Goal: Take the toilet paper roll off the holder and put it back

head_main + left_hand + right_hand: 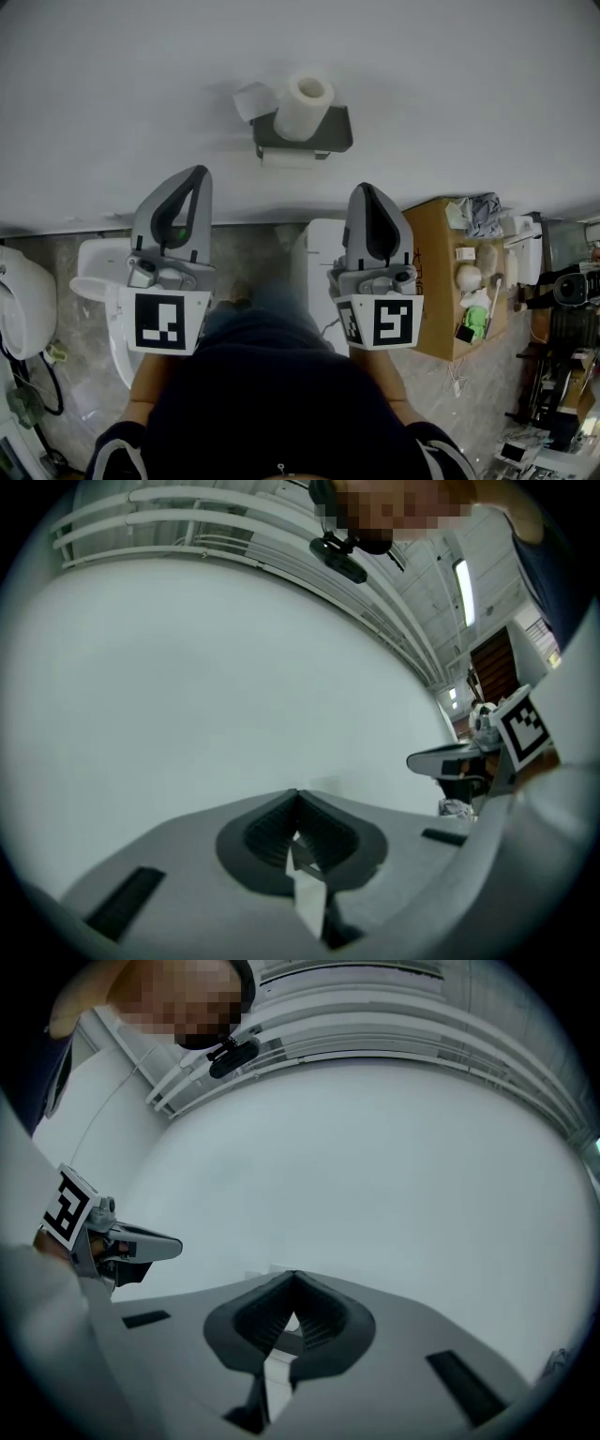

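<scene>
White bathroom wall (112, 94), upper centre: toilet paper roll (305, 101) atop dark holder (330, 137). Below, left tongs (198, 172) and right tongs (364, 189), both closed together, empty.

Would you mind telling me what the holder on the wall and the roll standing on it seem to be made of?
The holder looks like dark grey painted metal or plastic, matte: a thin flat shelf with no shine; which, I cannot tell. The roll is white paper, soft and dull, wound around a hollow core.
</scene>
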`<state>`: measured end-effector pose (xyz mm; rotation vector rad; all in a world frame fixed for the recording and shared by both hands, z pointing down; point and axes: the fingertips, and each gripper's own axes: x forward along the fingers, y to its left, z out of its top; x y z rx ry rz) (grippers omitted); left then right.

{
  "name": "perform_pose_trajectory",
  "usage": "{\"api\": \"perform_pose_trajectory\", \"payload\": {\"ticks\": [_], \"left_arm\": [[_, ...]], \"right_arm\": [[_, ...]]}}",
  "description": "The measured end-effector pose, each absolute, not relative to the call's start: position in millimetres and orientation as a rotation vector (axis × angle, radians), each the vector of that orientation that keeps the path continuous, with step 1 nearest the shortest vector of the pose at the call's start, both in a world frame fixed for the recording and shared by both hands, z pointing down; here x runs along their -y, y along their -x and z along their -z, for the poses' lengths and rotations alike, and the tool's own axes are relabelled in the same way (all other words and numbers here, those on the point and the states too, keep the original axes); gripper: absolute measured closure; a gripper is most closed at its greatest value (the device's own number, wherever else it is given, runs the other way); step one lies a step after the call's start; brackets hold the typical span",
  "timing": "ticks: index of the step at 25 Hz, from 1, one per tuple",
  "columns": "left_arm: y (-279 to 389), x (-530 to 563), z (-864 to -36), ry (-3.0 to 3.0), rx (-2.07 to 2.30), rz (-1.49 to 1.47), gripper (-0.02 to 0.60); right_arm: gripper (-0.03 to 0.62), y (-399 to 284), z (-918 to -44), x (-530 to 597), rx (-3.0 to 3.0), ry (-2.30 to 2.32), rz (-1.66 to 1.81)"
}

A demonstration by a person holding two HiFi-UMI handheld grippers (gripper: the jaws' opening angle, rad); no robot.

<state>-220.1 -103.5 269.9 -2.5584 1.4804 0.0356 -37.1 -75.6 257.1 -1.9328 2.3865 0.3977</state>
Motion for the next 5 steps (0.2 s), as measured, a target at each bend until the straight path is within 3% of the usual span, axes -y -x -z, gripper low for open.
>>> {"api": "perform_pose_trajectory", "payload": {"ticks": [5], "left_arm": [[217.2, 102.9, -266.8, 2.554, -1.469, -0.043, 0.580]], "right_arm": [[0.579, 38.6, -259.5, 76.7, -2.392, 1.937, -0.385]]}}
